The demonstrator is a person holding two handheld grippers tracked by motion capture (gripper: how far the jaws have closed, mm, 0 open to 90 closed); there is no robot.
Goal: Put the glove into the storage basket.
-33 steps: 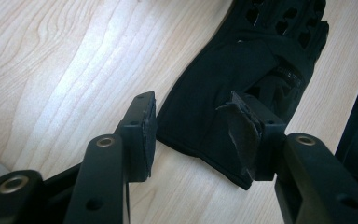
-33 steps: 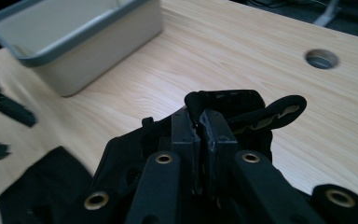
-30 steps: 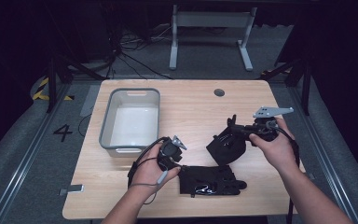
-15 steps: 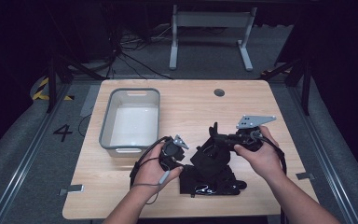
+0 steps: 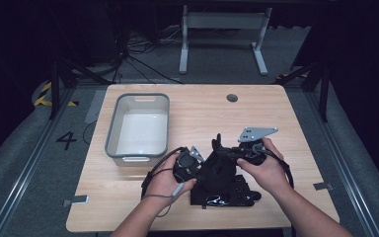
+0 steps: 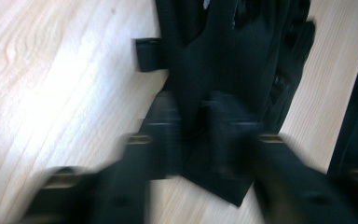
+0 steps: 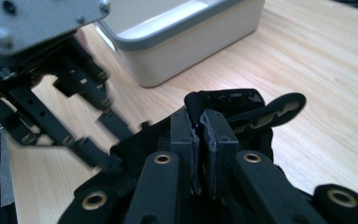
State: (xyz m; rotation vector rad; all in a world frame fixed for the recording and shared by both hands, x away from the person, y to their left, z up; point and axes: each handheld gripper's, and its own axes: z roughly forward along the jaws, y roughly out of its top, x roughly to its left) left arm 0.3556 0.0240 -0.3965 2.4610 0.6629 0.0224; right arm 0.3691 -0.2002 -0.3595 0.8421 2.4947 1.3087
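Observation:
A black glove (image 5: 218, 170) hangs over the table's front middle, with my right gripper (image 5: 223, 154) shut on its cuff edge. In the right gripper view the pads (image 7: 186, 133) pinch a fold of the glove (image 7: 235, 105). My left gripper (image 5: 201, 165) comes at the same glove from the left. Its jaws have just been closing. In the left gripper view they are blurred, and its pads (image 6: 165, 128) stand tight on either side of a fold of the glove (image 6: 242, 60). A second black glove (image 5: 232, 195) lies flat on the table beneath.
A grey-rimmed white bin (image 5: 112, 132) stands left of centre, seen close in the right gripper view as the bin (image 7: 191, 44). A round hole (image 5: 232, 98) sits near the table's far edge. Bare wood lies right of the hands.
My right gripper has carried the glove leftward and slightly down to the left gripper. The left hand stayed put while its jaws drew together on the glove.

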